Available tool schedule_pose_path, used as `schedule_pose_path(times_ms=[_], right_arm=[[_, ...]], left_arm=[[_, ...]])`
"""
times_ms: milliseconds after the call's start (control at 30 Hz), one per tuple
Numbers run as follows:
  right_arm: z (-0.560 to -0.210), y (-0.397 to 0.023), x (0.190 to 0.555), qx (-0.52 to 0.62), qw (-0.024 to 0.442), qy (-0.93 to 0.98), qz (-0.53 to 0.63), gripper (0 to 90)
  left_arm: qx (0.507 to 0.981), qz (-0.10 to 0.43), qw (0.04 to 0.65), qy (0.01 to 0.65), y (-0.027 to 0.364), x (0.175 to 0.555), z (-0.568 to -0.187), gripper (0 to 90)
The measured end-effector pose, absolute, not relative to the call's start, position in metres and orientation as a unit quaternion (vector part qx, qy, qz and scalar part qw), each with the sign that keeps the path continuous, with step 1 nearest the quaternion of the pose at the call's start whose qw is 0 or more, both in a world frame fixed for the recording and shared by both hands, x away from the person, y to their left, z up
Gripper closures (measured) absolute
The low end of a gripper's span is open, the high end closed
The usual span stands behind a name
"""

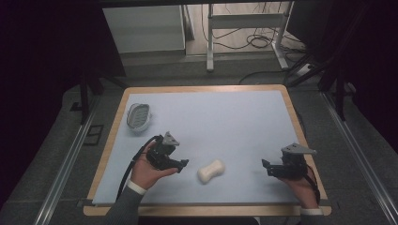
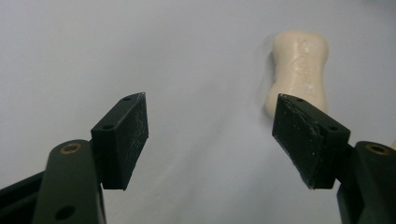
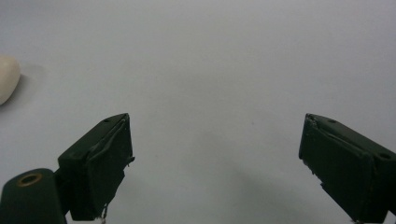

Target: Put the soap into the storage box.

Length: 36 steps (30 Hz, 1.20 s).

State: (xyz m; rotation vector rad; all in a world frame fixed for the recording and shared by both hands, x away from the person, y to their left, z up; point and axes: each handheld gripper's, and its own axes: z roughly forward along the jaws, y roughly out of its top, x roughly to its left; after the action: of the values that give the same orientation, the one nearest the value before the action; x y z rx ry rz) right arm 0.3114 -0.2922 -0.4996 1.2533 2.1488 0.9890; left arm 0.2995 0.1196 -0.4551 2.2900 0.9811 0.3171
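Your left gripper (image 1: 182, 165) sits low near the table's front edge, its jaws spread wide with nothing between them. In the left gripper view, the soap bar (image 2: 299, 70) lies just beyond the right-hand jaw, its near end partly hidden behind that jaw's tip, so it sits off the line between the jaws rather than in the gap. From the high view, the soap bar (image 1: 210, 171) rests on the pale blue table top (image 1: 225, 122) just to the right of your left gripper, close but not touching it.

Your right gripper (image 1: 266, 168) is held over the right side of the table, well apart from the bar, jaws also wide apart and empty. In the right gripper view, the rounded end of the bar (image 3: 8, 78) shows at the far left edge, beyond the left-hand jaw.

The bar is cream-white, waisted in the middle with fuller rounded ends, and carries faint embossed lettering that is too soft to read.

Farther back, near the table's left rear, a white ribbed soap dish (image 1: 139, 116) lies well away from the bar.
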Motion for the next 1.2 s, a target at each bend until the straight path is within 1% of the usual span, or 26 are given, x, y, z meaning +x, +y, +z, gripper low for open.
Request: schedule_pose_path(times_ms=[500, 1200], right_arm=[[-0.5, -0.294, 0.312, 0.457, 0.234, 0.779, 0.359, 9.8], [-0.501, -0.296, 0.312, 0.461, 0.236, 0.779, 0.353, 10.2]], left_arm=[[0.883, 0.103, 0.299, 0.347, 0.088, 0.3, -0.462, 26.1], [0.901, 0.085, 0.279, 0.32, 0.054, 0.305, -0.471, 26.2]])
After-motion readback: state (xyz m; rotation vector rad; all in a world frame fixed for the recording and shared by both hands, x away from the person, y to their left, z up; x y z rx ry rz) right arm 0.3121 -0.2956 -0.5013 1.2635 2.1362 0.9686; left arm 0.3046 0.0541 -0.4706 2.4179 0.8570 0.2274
